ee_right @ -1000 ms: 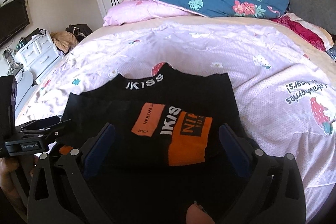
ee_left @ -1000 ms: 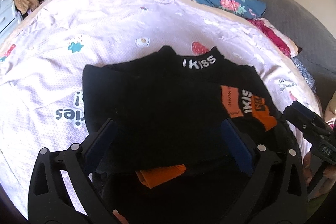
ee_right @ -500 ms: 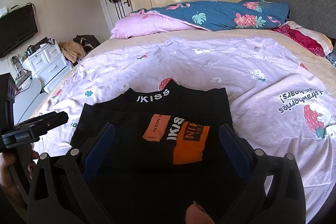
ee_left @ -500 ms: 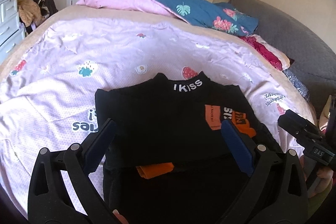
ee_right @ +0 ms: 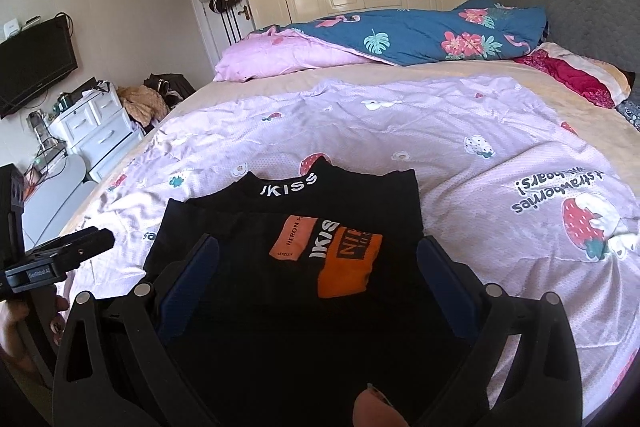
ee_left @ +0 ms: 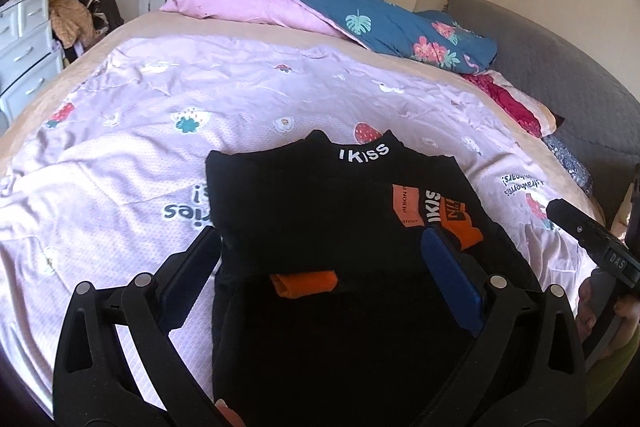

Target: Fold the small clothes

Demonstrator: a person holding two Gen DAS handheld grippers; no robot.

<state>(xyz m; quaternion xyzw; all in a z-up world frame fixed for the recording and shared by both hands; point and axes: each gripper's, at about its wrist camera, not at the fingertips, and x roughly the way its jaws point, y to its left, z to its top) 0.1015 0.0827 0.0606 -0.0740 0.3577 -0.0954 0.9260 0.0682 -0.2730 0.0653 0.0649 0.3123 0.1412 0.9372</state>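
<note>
A black top (ee_left: 312, 211) with a white "IKISS" collar and orange patches lies partly folded on the pink bedspread (ee_left: 140, 147); it also shows in the right wrist view (ee_right: 320, 227). An orange cuff (ee_left: 304, 283) pokes out near its front. My left gripper (ee_left: 320, 263) is open and empty, raised above the top's near edge. My right gripper (ee_right: 318, 263) is open and empty, raised above the same garment. Each gripper's body shows at the edge of the other's view.
A rolled pink and blue quilt (ee_right: 360, 43) lies at the far end of the bed. A grey headboard (ee_right: 568, 7) is on the right. White drawers (ee_right: 96, 131) and a TV (ee_right: 36, 63) stand left of the bed.
Both grippers have lifted and drawn back from the top, so more of the bed and room shows. Both stay open. The garment has not moved.
</note>
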